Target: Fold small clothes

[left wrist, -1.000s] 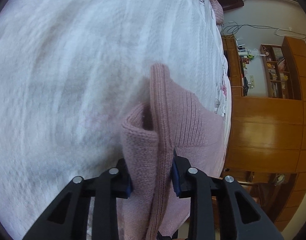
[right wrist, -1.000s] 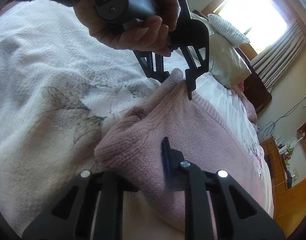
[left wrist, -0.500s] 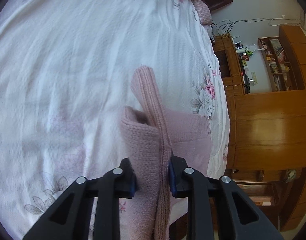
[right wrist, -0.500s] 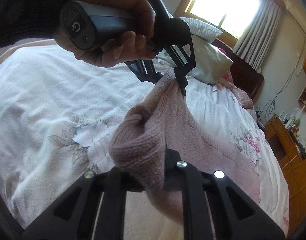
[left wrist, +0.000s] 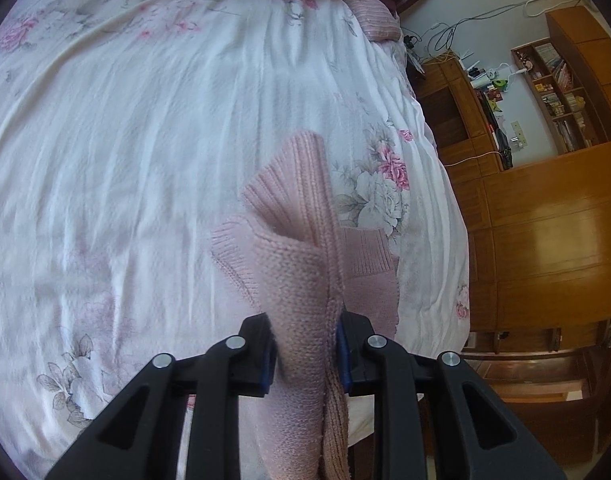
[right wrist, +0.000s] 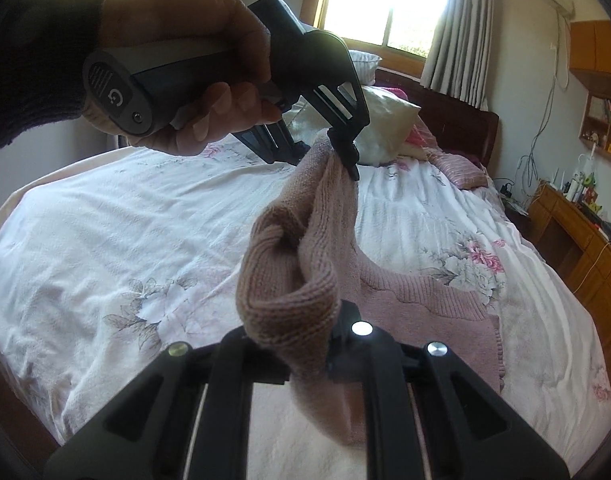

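We hold the pink knit garment [right wrist: 305,240] bunched between us — left tool [right wrist: 337,156] and right tool [right wrist: 305,354] each clamped on one edge, its far part draped on the bed [right wrist: 145,220] ahead. The left handle bears a "G" mark; nothing else reads.
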A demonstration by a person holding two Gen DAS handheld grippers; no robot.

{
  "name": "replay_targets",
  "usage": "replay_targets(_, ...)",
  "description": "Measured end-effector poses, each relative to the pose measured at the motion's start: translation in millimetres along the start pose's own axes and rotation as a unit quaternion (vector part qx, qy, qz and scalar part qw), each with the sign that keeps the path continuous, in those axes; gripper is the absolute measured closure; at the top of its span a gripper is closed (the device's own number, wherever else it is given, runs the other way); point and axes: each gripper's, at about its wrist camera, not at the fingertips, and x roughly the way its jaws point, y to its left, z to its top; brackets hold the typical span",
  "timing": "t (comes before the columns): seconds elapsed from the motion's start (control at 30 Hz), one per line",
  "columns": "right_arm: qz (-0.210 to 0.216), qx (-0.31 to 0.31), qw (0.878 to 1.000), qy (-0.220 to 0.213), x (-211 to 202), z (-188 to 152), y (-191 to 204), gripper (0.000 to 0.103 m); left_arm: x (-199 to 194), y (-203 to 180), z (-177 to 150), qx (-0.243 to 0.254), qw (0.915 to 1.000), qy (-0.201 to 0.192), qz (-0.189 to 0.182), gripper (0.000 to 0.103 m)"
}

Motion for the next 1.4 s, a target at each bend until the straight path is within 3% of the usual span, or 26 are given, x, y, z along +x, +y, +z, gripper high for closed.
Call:
replay_targets(0.33,-0.004,0.045,0.999,-0.012,-16.2,-11.6,-50.7,0.093,18.7,-61.8,-3.0,0.031,0.9992,0.006,0.027,0.079)
replay_targets(0.77,-0.011,0.091,0.996,-0.006,-18.8,-35.0,-97.6,0.093,62.2,-114.5,-6.8,0.054,0.9966,0.022,0.058,0.080)
replay_targets(1.4,-0.001,0.160,0.987,0.007,-8.9,-75.8,-150.7,0.093,140.6,-153.7,-12.5,0.080,0.9894,0.055,0.108,0.080)
